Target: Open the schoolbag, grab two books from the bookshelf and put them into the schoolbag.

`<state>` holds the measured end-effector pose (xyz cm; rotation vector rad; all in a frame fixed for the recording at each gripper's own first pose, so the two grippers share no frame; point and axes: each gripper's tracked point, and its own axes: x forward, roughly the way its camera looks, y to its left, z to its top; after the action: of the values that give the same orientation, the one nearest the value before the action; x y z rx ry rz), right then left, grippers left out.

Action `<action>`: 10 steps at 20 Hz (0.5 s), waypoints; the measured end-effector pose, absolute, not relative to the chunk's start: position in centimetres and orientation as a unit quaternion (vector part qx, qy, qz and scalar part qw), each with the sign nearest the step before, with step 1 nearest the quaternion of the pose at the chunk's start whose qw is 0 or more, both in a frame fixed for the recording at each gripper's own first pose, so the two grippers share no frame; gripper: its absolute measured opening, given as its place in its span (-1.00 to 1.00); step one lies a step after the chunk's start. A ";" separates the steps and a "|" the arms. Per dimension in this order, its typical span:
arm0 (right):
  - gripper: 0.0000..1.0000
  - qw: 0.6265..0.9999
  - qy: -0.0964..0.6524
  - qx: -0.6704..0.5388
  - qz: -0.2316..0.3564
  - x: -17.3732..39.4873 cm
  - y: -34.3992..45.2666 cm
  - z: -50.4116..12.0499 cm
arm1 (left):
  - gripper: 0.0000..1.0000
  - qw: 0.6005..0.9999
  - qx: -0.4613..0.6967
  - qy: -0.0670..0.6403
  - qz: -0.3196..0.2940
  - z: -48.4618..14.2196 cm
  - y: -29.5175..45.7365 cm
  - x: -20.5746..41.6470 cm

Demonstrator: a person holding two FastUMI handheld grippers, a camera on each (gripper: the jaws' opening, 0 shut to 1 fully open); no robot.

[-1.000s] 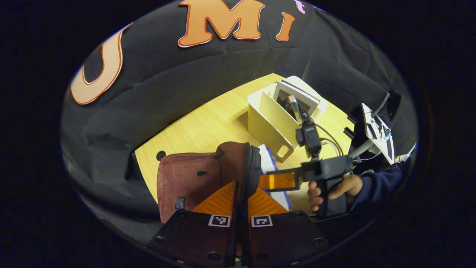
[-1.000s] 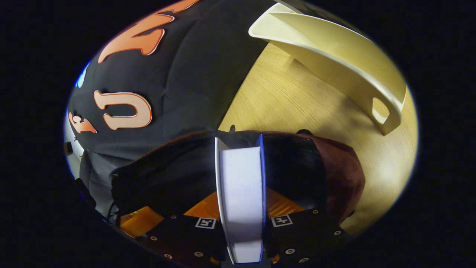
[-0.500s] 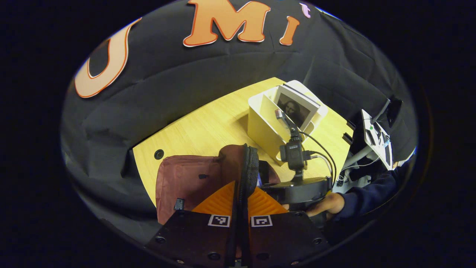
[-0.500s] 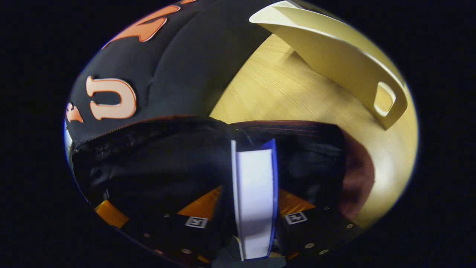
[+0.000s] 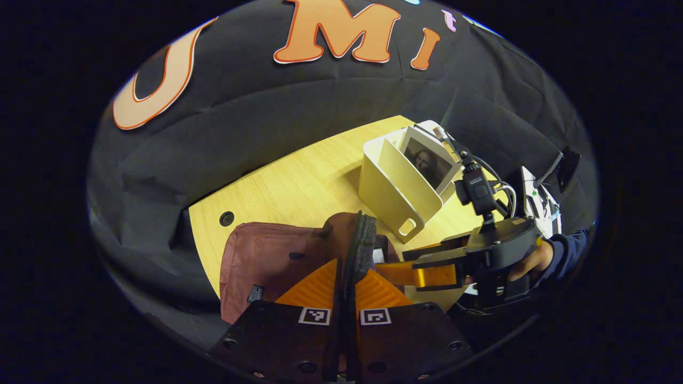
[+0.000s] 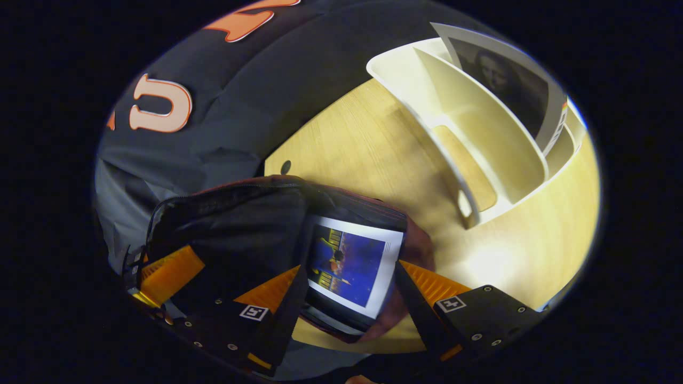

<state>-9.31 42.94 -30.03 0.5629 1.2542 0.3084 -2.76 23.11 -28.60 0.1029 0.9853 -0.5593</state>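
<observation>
Schoolbag (image 5: pixel 267 266) of maroon fabric lies on the wooden table (image 5: pixel 299 181), its toothed zipper edge (image 5: pixel 358 250) clamped between the ridged fingers of the left gripper (image 5: pixel 344 290), holding the mouth open. Right gripper (image 6: pixel 347 293) hovers with its fingers spread wide, gripping nothing, above a glossy blue-covered book (image 6: pixel 349 264) lying flat in the bag's dark lining. Beyond stands the cream plastic bookshelf (image 5: pixel 397 186) with curved dividers, one portrait-covered book (image 5: pixel 429 162) leaning in its far slot. A hand (image 5: pixel 525 258) in a navy sleeve (image 5: pixel 563 250) holds the right gripper
</observation>
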 end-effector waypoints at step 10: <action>0.95 0.818 0.545 0.114 0.143 -5.7 31.7 -21.1 | -0.87 0.840 0.024 0.475 -0.262 -30.3 22.1 -3.4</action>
<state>-5.68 31.73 -21.06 0.2433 1.1612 0.3056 -3.36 22.10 -30.33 0.0502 1.0047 -0.5539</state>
